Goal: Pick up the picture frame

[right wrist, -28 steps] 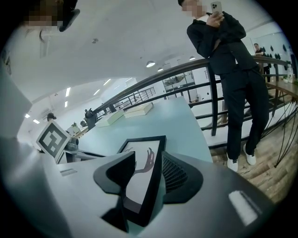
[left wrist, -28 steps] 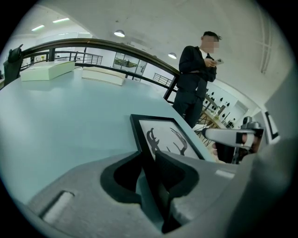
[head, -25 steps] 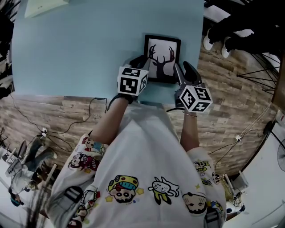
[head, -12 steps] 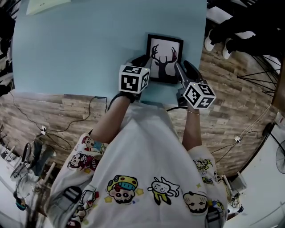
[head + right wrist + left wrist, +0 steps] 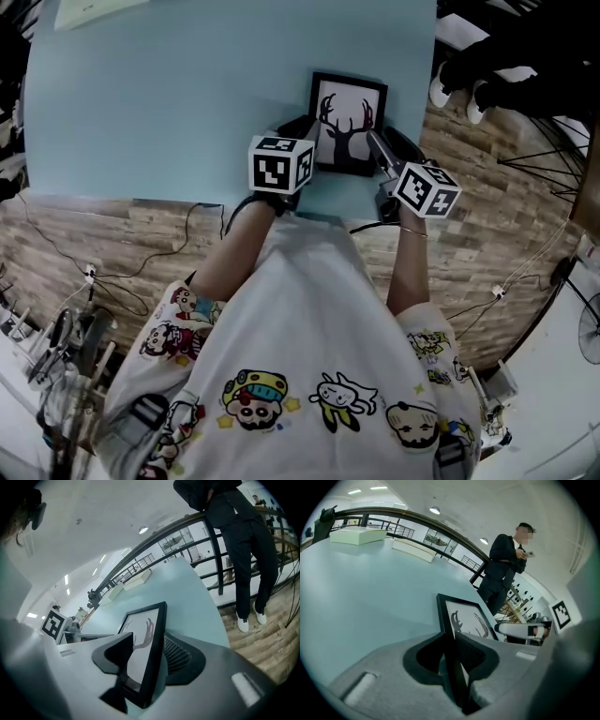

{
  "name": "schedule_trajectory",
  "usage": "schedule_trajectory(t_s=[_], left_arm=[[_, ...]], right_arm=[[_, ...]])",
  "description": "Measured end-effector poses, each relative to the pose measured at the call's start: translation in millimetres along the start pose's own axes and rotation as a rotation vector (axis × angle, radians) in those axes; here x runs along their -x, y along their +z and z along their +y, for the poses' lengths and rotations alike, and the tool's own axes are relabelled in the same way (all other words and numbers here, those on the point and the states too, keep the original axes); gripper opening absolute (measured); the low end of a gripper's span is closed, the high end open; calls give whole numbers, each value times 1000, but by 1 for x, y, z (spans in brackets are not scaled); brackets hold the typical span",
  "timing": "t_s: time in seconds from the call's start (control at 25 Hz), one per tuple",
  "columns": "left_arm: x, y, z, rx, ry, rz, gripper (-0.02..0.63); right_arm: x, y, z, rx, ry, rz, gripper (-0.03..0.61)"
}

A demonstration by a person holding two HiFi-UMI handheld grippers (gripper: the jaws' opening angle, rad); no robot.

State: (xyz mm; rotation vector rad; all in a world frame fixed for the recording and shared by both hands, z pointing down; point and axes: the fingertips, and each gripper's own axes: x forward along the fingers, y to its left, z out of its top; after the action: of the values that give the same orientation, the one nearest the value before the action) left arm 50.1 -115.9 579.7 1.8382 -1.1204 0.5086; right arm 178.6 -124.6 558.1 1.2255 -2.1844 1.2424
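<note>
The picture frame (image 5: pixel 348 122) lies near the table's (image 5: pixel 169 103) near edge, seemingly not yet lifted, its left rail pinched by the left claw (image 5: pixel 450 639), which has just been closing, while the right claw (image 5: pixel 149 644), just opening, loosely straddles its right rail.

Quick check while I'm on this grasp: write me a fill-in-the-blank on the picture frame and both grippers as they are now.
The black rectangular picture frame holds a white print of a dark ___ head with antlers.
The left gripper, whose jaws have just been closing, clamps the frame's ___ edge as the head view shows it.
The right gripper, whose jaws have just been opening, has the frame's ___ edge between its pads.
Missing words: deer; left; right.
</note>
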Motion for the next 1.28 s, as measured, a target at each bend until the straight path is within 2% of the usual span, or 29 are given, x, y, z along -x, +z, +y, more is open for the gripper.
schedule_trajectory(t_s=[0.44, 0.72, 1.0, 1.28], left_arm=[[0, 2, 3, 72, -25, 7, 73], [1, 3, 2, 92, -43, 15, 72], [0, 3, 2, 116, -60, 22, 72], [0, 3, 2, 126, -72, 30, 72]], right_arm=[[-8, -13, -3, -160, 139, 132, 253], [-7, -13, 7, -268, 289, 195, 253], [-7, -11, 24, -383, 489, 247, 229], [-5, -6, 22, -469, 607, 308, 219]])
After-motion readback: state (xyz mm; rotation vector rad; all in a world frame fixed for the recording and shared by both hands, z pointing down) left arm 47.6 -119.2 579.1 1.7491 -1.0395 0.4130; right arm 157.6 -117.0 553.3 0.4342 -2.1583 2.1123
